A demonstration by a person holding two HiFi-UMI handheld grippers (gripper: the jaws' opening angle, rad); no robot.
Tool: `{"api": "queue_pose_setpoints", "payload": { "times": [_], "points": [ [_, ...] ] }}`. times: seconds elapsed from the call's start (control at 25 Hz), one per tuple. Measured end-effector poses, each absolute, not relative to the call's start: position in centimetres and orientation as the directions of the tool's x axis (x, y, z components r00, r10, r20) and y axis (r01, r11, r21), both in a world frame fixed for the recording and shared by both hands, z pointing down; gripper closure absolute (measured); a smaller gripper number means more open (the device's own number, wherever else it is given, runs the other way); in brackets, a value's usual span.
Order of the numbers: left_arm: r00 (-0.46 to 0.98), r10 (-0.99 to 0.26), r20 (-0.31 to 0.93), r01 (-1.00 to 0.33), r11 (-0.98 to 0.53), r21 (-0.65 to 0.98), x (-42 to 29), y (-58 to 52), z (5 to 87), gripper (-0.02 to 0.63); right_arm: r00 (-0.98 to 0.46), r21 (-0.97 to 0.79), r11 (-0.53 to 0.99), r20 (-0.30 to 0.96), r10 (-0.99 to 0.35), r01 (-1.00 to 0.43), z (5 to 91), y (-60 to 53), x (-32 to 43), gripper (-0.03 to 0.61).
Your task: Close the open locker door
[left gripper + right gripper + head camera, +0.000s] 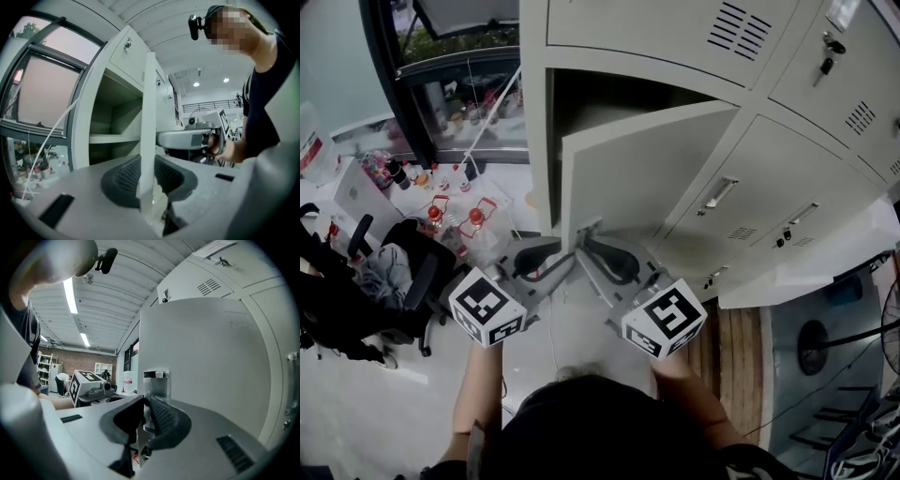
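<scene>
Door (647,169) is mid-row in the locker bank (787,187). It is hinged on its right and swung out towards the person, roughly half open. The compartment (609,103) behind the door is exposed, with a shelf (115,138) inside.

Left gripper (558,262) is at the door's lower free edge. Its pads are clamped on that edge, one on each face. Right gripper (598,255) is just right of the door's edge on the outer face. Its jaws are narrow and pinched on the metal latch (156,394), as far as its own view shows.

Progress: both grippers have hold of the door, but closing looks barely begun. Left to do: swing the door back flush with the frame, press until it seats, then release.

Neighbouring lockers right of and above the door are all shut, some with keys in them. The floor (356,412) below the door is pale. A low table (450,202) with bottles and clutter stands left of the door, and a black chair (412,272) is nearer the person. The window (459,84) is left of the door. Strip lights (70,294) run overhead and a brick wall (70,362) shows far behind. Another person works well away from the door.
</scene>
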State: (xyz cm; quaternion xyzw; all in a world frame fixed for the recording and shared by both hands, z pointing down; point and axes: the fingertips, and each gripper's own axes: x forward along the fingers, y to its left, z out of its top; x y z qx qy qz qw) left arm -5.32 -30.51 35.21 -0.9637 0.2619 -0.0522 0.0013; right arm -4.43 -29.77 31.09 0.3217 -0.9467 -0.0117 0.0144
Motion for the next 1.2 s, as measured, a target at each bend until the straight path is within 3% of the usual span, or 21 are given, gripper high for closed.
{"api": "queue_pose_setpoints", "payload": {
  "times": [0.6,0.96,1.12,1.2],
  "points": [
    [0.807,-0.581,0.107,-0.581,-0.813,-0.036,-7.3,-34.0,35.0,0.528,-0.813,0.038,0.814,0.038,-0.581,-0.58,31.0,-33.3,-6.3,0.535],
    [0.755,-0.653,0.05,-0.655,-0.755,0.028,-10.3,-35.0,34.3,0.529,-0.803,0.04,0.804,0.04,-0.594,-0.593,31.2,-34.7,-6.6,0.538],
    [0.717,-0.694,0.064,-0.696,-0.718,0.024,-11.0,-35.1,34.1,0.56,-0.795,0.047,0.796,0.04,-0.606,-0.604,31.1,-35.4,-7.0,0.54],
    [0.689,-0.72,0.086,-0.722,-0.691,-0.004,-11.2,-35.1,34.2,0.612,-0.788,0.049,0.789,0.038,-0.614,-0.612,31.1,-35.8,-7.0,0.54]
  ]
}}
